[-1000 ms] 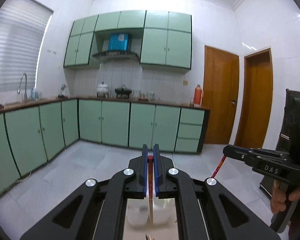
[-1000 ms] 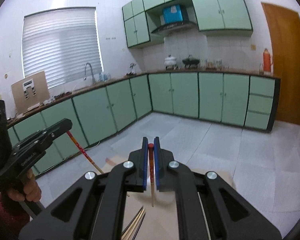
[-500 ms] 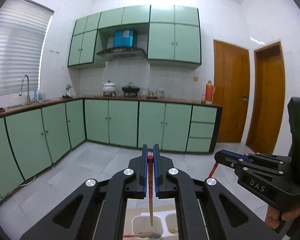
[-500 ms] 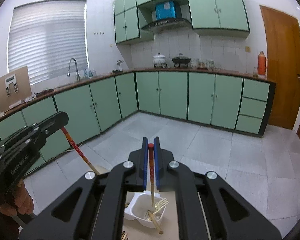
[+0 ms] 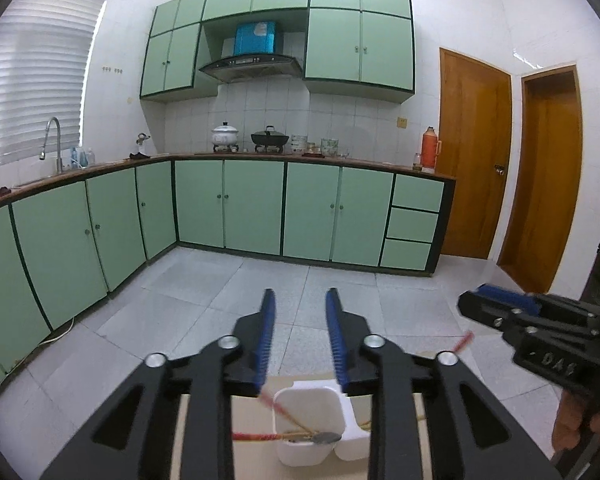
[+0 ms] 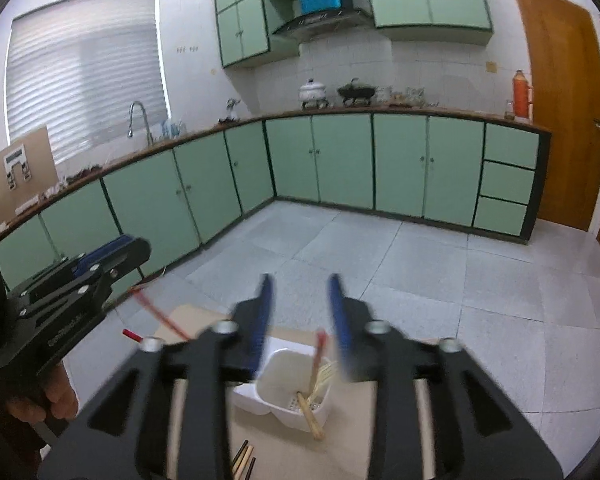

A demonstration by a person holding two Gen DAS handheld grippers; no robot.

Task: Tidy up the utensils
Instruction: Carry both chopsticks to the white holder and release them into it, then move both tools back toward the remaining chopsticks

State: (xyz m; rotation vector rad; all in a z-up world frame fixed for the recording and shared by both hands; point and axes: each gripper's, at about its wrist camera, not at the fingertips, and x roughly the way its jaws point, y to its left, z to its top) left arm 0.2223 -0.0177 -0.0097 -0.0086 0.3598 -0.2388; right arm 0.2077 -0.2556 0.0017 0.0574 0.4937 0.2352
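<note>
My left gripper [image 5: 300, 336] is open and empty above a white utensil holder [image 5: 312, 426]. A red-topped chopstick [image 5: 274, 406], blurred, drops from it into the holder. My right gripper [image 6: 300, 320] is open too. Its red-topped chopstick [image 6: 318, 356] falls, blurred, into the same holder [image 6: 288, 390], which has a pale fork [image 6: 324, 374] and a wooden utensil in it. Each gripper shows in the other's view, the right one [image 5: 500, 312] on the right and the left one [image 6: 100, 256] on the left. Another red chopstick [image 5: 256, 436] lies across the holder's rim.
The holder stands on a brown cardboard-coloured table [image 6: 204, 320]. Several dark and wooden chopsticks [image 6: 244, 460] lie near the front edge. Green kitchen cabinets [image 5: 260, 208] and a tiled floor [image 5: 220, 300] lie beyond. Wooden doors [image 5: 472, 152] are at the right.
Both grippers have opened and let go of their red-topped chopsticks, which now fall into the white holder. Both cameras have tilted down, showing more of the holder.
</note>
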